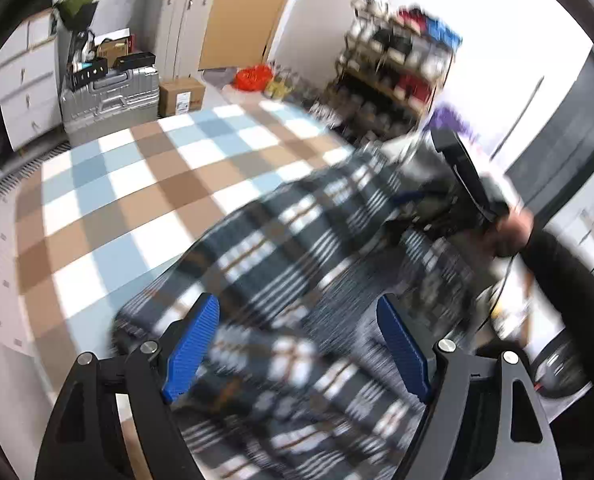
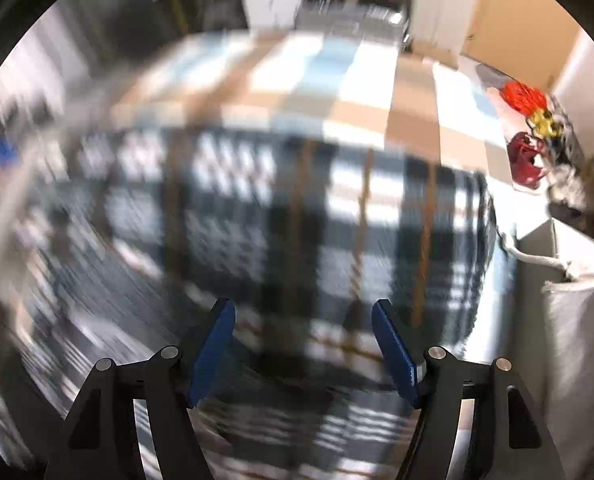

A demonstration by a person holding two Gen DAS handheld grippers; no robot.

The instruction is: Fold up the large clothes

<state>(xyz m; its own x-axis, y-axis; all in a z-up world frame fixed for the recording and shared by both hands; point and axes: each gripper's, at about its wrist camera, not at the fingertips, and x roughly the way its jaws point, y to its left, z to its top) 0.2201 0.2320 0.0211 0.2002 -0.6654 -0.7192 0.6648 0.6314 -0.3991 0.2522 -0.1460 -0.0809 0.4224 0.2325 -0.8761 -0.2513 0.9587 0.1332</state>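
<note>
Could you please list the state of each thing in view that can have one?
Plaid garment: lying on the checked cloth, rumpled, held by neither gripper.
Checked cloth: spread flat.
Left gripper: open, nothing between the pads.
Right gripper: open, nothing between the pads.
Silver suitcase: closed, boxes on top.

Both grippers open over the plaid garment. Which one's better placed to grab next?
Probably left. The left gripper shows the plaid garment between its open jaws with an edge nearby; the right gripper faces only mid-cloth, heavily blurred.
</note>
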